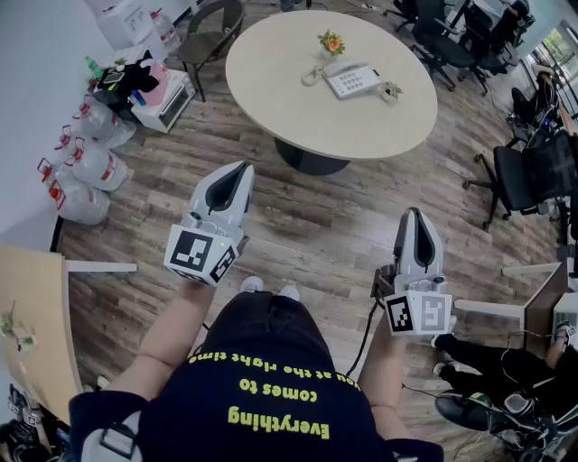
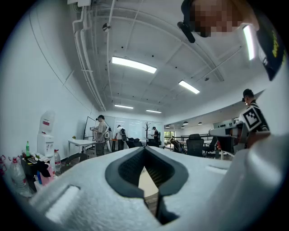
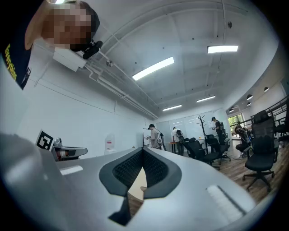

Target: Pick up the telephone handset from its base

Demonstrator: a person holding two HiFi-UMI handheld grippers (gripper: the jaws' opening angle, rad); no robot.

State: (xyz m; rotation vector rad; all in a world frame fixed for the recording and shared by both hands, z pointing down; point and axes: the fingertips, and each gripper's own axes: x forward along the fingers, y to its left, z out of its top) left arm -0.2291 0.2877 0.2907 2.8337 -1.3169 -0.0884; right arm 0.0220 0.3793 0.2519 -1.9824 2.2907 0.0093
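A white telephone (image 1: 352, 80) with its handset (image 1: 347, 67) on the base sits on the round beige table (image 1: 298, 99), far ahead of me. My left gripper (image 1: 237, 173) is held level over the wooden floor, short of the table, jaws shut and empty. My right gripper (image 1: 414, 219) hangs further back at the right, also shut with nothing in it. In the left gripper view the left gripper's (image 2: 145, 150) tips meet; the right gripper view shows the right gripper's (image 3: 142, 152) the same. Only a sliver of tabletop shows between the pads in both.
A small flower pot (image 1: 331, 42) and a small ornament (image 1: 390, 90) stand by the phone. Office chairs (image 1: 519, 176) are at the right, water jugs (image 1: 90, 167) and a microwave (image 1: 167, 101) at the left wall, a chair (image 1: 212, 27) behind the table. People stand at the room's far end.
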